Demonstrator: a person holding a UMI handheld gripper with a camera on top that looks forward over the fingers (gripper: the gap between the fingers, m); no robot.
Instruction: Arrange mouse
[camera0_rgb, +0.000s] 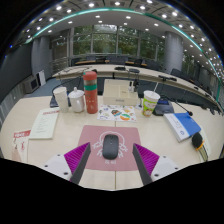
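While the gripper (110, 160) hangs low over the near edge of the table (150, 135), its 2 fingers stand wide apart and hold nothing. The dark mouse (110, 147) lies between them, slightly ahead of the tips, with a clear gap to the magenta pad on each side. It rests on a pink mouse mat (95, 135), roughly at the mat's middle and lined up with its long axis pointing away.

Farther off, a tall orange-and-red canister (91, 91) stands left of centre with 2 white cups (68, 98) at its left. A paper cup with a green band (150, 102) stands to the right, and a colourful card (118, 113) lies between canister and cup. A book (45, 124) lies at the left; a blue-edged booklet (183, 124) and a small dark object (197, 140) lie at the right.

Judging by how things lie, the mouse already sits squarely on the mat, so either the placing is done and the fingers have let go, or the grasp has not yet begun; 1 view cannot settle which.
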